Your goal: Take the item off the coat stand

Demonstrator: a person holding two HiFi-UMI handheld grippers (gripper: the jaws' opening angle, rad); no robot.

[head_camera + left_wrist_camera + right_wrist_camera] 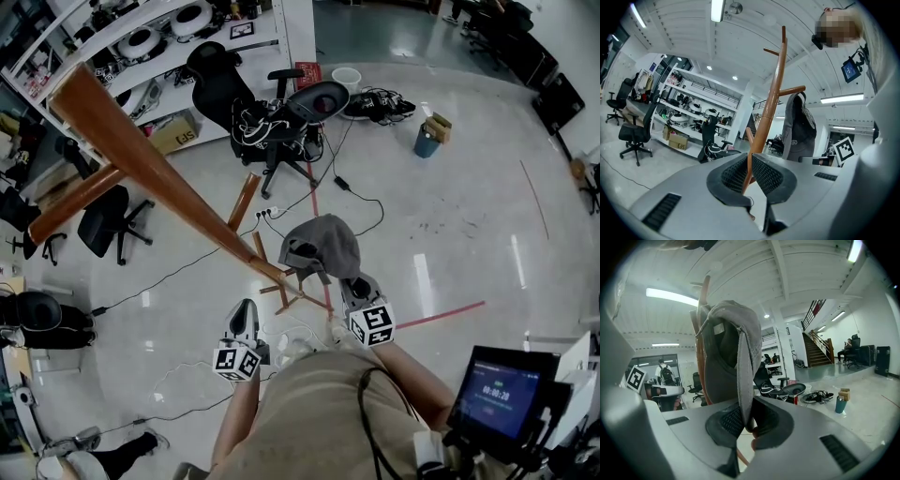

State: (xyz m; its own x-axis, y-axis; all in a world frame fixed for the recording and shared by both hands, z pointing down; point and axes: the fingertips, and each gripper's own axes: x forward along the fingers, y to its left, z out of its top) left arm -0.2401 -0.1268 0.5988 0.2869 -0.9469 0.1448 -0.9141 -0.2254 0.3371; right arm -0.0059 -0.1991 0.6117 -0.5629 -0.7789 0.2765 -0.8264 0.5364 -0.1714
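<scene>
A wooden coat stand rises from the floor towards the head camera, with side pegs. A grey garment hangs on one peg near its lower part. My right gripper reaches up under the garment and is shut on its hanging edge. In the right gripper view the grey cloth runs down between the pads of the right gripper. My left gripper hovers beside the stand's base, shut, with nothing in it. From the left gripper I see the stand and the garment beyond.
A black office chair loaded with gear stands behind the stand, and cables trail across the floor. Shelving lines the top left, with another chair at the left. A blue cup stands on the floor at the right, and a screen sits at lower right.
</scene>
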